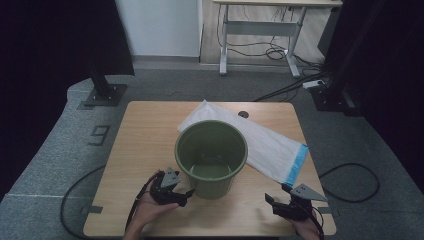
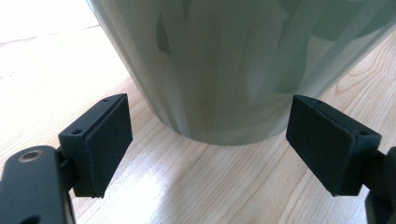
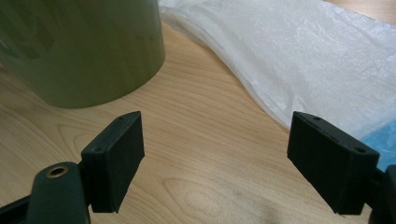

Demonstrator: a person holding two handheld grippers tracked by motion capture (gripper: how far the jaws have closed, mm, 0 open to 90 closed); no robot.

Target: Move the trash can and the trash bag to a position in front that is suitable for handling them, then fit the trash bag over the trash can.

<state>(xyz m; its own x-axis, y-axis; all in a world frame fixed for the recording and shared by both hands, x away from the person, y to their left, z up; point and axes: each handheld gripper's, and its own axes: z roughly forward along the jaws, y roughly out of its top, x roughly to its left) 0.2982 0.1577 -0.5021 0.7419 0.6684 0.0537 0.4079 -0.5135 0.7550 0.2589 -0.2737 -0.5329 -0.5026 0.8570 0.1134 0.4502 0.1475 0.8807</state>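
— Bucket [image 1: 211, 157] position?
— Green, upright, near the middle of the tabletop [image 1: 145, 150], its far side resting over the white bag [image 1: 265, 145] with the blue edge.
— Left claw [image 1: 180, 196]?
— Jaws spread wide, low at the bucket's base, just short of the wall; nothing between them.
— And the right claw [image 1: 277, 204]?
— Jaws apart too, empty, hovering over bare wood near the front right corner, between bucket and bag.

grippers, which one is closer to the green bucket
The left gripper: its open jaws nearly reach the bucket base. The right gripper sits farther off.
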